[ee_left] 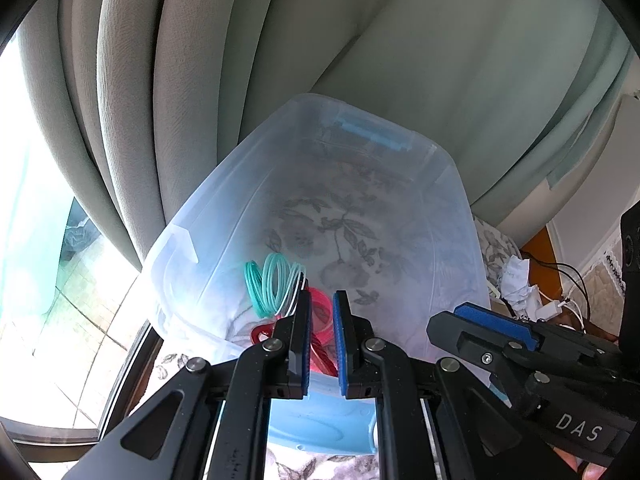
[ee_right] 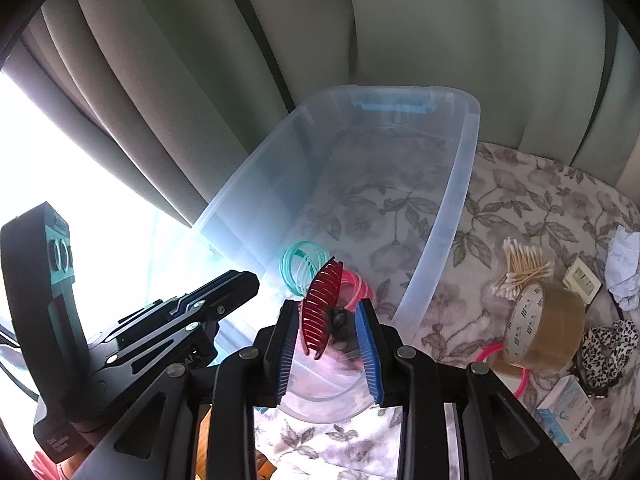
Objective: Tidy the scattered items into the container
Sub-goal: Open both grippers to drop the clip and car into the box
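Observation:
A clear plastic container [ee_left: 460, 200] [ee_right: 452, 200] stands on the flowered cloth. In its near end lie teal coil rings [ee_left: 272, 284] [ee_right: 300, 264] and pink rings [ee_left: 320, 312] [ee_right: 356, 284]. A red hair claw clip [ee_right: 322, 308] stands upright between the fingers of my right gripper [ee_right: 328, 312], over the container's near corner; the pads stand slightly off it. In the left wrist view, red parts of the clip [ee_left: 260, 334] show behind my left gripper [ee_left: 322, 300], which is shut on nothing. The right gripper [ee_left: 444, 328] reaches in from the right there.
Right of the container lie cotton swabs [ee_right: 520, 268], a brown tape roll [ee_right: 540, 328] on a pink ring [ee_right: 516, 376], a leopard scrunchie [ee_right: 608, 348], a small box [ee_right: 564, 412] and crumpled paper [ee_right: 624, 276]. A blue lid [ee_left: 320, 420] lies by the container. Curtains [ee_right: 360, 40] hang behind.

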{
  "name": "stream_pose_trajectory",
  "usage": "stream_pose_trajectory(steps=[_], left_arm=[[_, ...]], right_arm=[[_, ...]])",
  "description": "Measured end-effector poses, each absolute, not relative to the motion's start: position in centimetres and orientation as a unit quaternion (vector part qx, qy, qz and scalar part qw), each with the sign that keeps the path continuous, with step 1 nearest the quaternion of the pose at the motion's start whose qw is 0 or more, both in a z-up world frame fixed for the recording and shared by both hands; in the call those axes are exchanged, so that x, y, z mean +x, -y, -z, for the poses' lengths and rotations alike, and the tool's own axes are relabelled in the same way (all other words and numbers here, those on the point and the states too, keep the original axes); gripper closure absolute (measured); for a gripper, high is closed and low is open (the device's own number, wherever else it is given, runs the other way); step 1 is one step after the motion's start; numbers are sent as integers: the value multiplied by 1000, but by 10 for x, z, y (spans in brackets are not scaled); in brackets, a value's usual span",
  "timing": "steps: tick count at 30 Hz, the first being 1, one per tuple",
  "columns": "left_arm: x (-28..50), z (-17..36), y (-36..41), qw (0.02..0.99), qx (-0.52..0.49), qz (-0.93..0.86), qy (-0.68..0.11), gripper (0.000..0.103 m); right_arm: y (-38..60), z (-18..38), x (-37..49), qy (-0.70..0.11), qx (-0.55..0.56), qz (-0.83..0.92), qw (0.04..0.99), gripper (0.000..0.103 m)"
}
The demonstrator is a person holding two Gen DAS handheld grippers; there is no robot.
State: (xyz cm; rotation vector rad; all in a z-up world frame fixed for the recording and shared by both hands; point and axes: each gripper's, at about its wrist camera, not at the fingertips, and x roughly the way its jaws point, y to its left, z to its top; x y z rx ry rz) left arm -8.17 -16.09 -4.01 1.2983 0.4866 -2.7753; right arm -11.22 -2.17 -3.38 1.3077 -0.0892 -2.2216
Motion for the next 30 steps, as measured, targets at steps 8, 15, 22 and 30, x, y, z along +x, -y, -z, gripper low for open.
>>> stream_pose_trajectory(steps=[8,15,22,30], left_arm=[[-79,41,162,23,415,896,-153,92],[-76,39,158,21,408,901,-144,78],[-68,27,156,39,404,901,-150,70],[-60,2,124,23,383,914,-135,61]], right_arm=[[21,33,-112,40,494,820,284,68],[16,27,-101,39,489,820,295,63],[-9,20,-88,51,475,832,284,57],[-65,26,-82,108,475,836,252,57]])
